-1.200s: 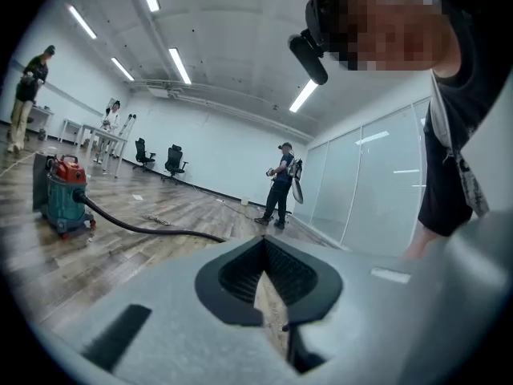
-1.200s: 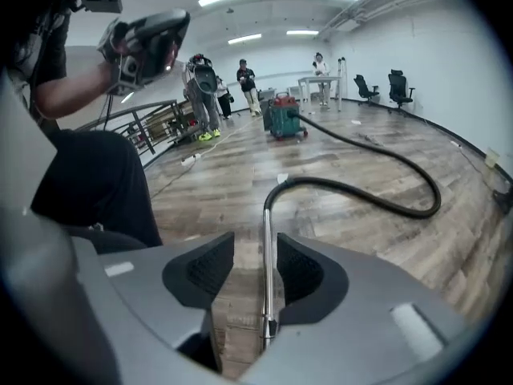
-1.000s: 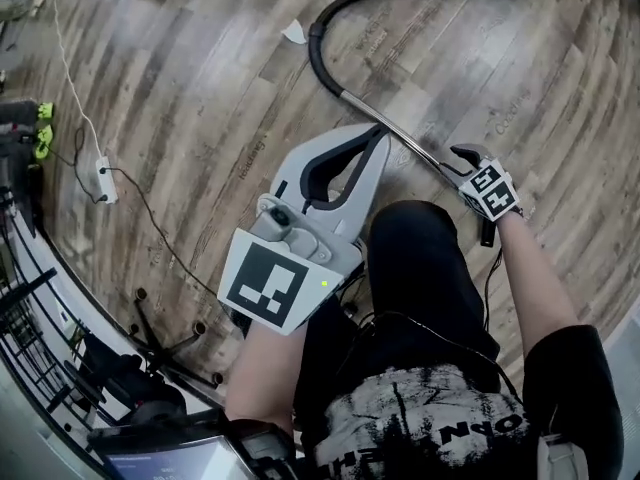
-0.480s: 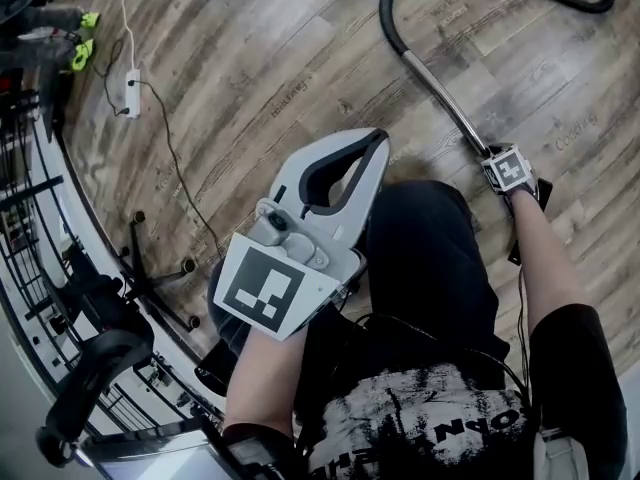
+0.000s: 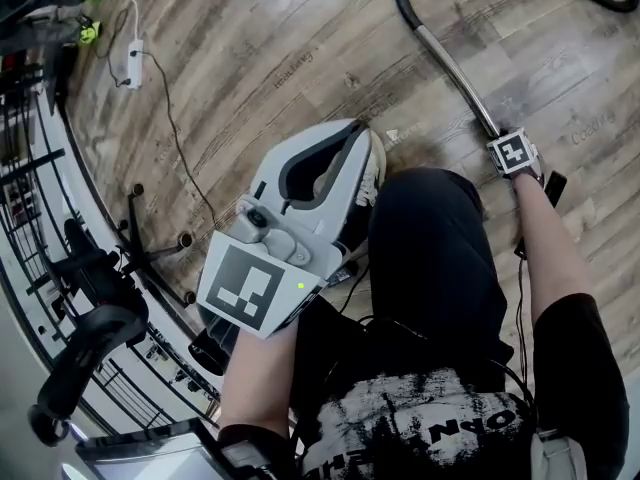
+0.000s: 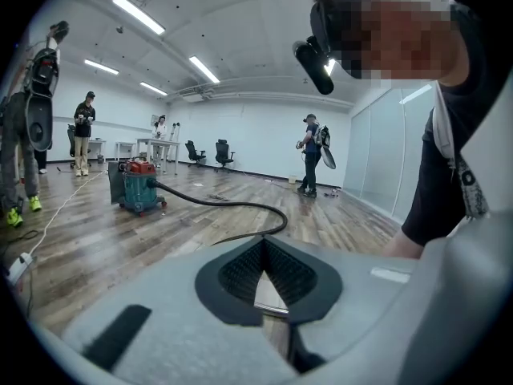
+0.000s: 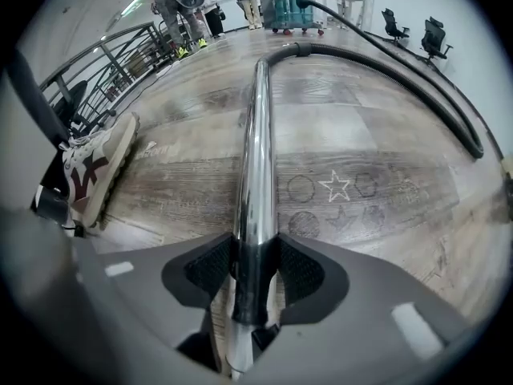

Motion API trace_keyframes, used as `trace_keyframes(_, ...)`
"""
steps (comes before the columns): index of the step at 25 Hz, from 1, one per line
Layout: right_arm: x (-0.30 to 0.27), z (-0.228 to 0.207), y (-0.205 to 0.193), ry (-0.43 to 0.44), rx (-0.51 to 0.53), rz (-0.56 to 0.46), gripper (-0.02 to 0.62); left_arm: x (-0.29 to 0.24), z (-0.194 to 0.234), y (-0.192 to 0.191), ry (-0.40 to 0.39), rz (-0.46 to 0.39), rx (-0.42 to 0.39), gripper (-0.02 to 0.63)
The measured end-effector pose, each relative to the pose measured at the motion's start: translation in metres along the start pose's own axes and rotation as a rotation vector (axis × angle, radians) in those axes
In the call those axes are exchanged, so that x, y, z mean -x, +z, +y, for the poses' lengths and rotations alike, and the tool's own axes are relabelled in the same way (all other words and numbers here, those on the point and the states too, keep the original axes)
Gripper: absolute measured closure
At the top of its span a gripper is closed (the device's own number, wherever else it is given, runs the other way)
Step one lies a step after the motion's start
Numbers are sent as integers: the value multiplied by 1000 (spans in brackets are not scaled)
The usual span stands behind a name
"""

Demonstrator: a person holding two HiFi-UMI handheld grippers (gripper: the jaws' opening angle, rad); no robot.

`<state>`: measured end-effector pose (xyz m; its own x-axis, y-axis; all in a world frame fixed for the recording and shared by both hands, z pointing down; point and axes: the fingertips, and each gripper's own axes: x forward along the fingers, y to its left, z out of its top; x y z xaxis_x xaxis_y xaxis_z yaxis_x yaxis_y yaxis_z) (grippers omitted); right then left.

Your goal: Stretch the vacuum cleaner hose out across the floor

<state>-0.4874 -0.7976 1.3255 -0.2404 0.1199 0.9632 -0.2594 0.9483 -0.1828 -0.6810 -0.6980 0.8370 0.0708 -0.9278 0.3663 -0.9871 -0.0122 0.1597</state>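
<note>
The black vacuum hose (image 5: 408,8) curves in from the top of the head view and joins a chrome wand tube (image 5: 455,73). My right gripper (image 5: 497,136) is shut on that tube, low over the wooden floor. In the right gripper view the tube (image 7: 256,135) runs straight out from between the pads (image 7: 300,273) to the hose (image 7: 401,74), which leads back to the green-and-red vacuum cleaner (image 7: 290,6). My left gripper (image 5: 352,153) is held up near my body, shut with nothing in it. Its view shows the closed jaws (image 6: 262,251), the vacuum cleaner (image 6: 138,187) and the hose (image 6: 232,207) lying across the floor.
A white power strip (image 5: 133,63) with its cable lies on the floor at the left. Black railings and a chair base (image 5: 150,258) line the left side. My shoe (image 7: 96,167) stands left of the tube. Other people (image 6: 83,131) and tables stand far off.
In the head view the tube and the hose bend have shifted up and to the right, with the right gripper still clamped on the tube. The left gripper stays shut and has drifted slightly left.
</note>
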Motion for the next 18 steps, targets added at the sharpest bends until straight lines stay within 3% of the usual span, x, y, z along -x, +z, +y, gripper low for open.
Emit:
trace_keyframes(4,0,1,-24,-56,-54,70,416,1,2,-16,4,40,-6,606)
trace_keyframes(7,-3,18,-7,54,-65,-16,417,-7,4,-22,17,59,-15,606)
trace_keyframes(10,5,21,3,84,-53,-55,417,-23,7,-29,30,76,-11,606)
trace_keyframes(15,27,14,3,52,-39,-43,417,-74,21,-60,17,133,116,604)
trace_keyframes(18,44,19,22,83,-13,-81,417,-111,31,-101,1,221,236,528)
